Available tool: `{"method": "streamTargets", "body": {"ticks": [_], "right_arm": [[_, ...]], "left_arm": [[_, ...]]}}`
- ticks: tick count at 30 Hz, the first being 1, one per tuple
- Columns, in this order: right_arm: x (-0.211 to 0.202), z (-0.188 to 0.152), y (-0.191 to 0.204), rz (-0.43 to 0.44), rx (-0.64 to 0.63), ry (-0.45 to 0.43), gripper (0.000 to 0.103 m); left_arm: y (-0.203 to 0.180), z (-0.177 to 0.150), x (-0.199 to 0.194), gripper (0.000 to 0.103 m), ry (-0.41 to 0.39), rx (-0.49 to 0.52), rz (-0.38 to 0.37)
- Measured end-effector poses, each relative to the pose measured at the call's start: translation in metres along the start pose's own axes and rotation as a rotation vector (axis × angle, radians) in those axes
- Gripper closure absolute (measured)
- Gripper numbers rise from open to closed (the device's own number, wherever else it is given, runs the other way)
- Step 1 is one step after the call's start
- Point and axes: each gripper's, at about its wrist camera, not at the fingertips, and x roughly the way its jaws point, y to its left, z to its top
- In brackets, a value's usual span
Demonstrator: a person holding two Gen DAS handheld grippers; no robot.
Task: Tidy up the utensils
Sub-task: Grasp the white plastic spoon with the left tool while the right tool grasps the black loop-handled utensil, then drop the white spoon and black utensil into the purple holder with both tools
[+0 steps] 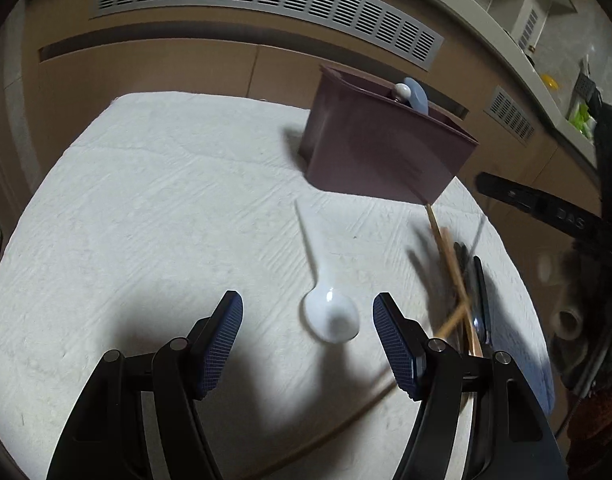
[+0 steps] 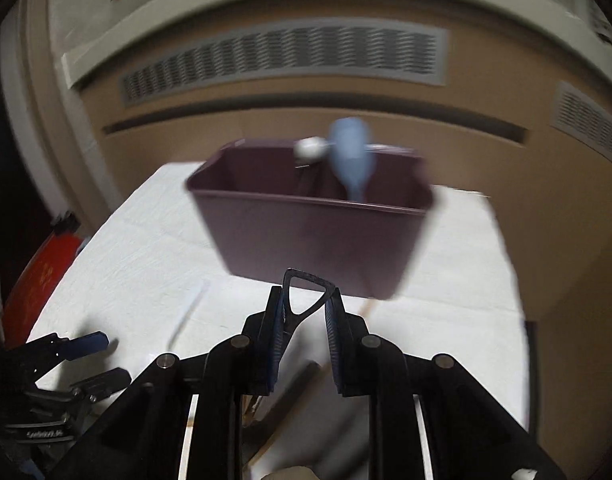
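- 1 desk (image 1: 154,208) with a white, rough-textured cloth cover carries all the things.
- 1 dark purple plastic bin (image 1: 382,148), rectangular with walls that narrow downward, stands at the far side of the desk.
- In this bin stand 2 utensils: 1 light blue spoon (image 2: 352,156) and 1 with a round white end (image 2: 311,147).
- 1 white spoon (image 1: 326,304), glossy, lies flat on the cloth between the blue ribbed pads of the left gripper (image 1: 308,328), whose fingers are wide apart and hold nothing.
- Thin wooden sticks (image 1: 452,264) and dark utensils lie together at the right; their number is blurred.
- The right gripper (image 2: 306,320) is closed on 1 black utensil handle (image 2: 304,292) with a triangular loop end, in front of the bin.
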Motion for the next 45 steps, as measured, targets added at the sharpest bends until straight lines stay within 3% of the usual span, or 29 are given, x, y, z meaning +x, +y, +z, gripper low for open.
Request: {"method": "streamTargets", "body": {"ticks": [2, 4, 7, 12, 17, 21, 24, 30, 34, 45], "right_arm": [[-0.011, -0.005, -0.012, -0.006, 0.026, -0.020, 0.085], [-0.021, -0.008, -0.022, 0.004, 0.056, -0.042, 0.085], [-0.026, -0.009, -0.030, 0.010, 0.070, -0.065, 0.085], [-0.038, -0.012, -0.035, 0.022, 0.058, -0.104, 0.085], [-0.052, -0.013, -0.034, -0.002, 0.035, -0.153, 0.085], [-0.058, -0.009, -0.033, 0.000, 0.018, -0.178, 0.087], [-0.065, -0.005, -0.035, 0.005, 0.027, -0.196, 0.088], [-0.084, -0.001, -0.035, 0.028, 0.039, -0.216, 0.090], [-0.092, 0.000, -0.028, 0.052, 0.021, -0.218, 0.091], [-0.099, -0.004, -0.018, 0.055, -0.001, -0.190, 0.092]], "left_arm": [[-0.005, 0.009, 0.008, 0.053, 0.020, -0.006, 0.016], [-0.006, 0.017, 0.019, 0.059, 0.053, -0.011, 0.035], [-0.012, 0.029, 0.038, 0.061, 0.114, 0.003, 0.048], [-0.024, 0.051, 0.069, 0.069, 0.194, 0.064, 0.147], [-0.035, 0.064, 0.087, 0.079, 0.220, 0.114, 0.200], [-0.038, 0.065, 0.090, 0.091, 0.215, 0.104, 0.182], [-0.035, 0.062, 0.077, 0.093, 0.189, 0.072, 0.120], [-0.035, 0.052, 0.015, 0.093, 0.032, 0.003, -0.028], [-0.039, 0.049, -0.017, 0.093, -0.060, 0.006, -0.051], [-0.041, 0.047, -0.049, 0.093, -0.128, 0.015, -0.094]]}}
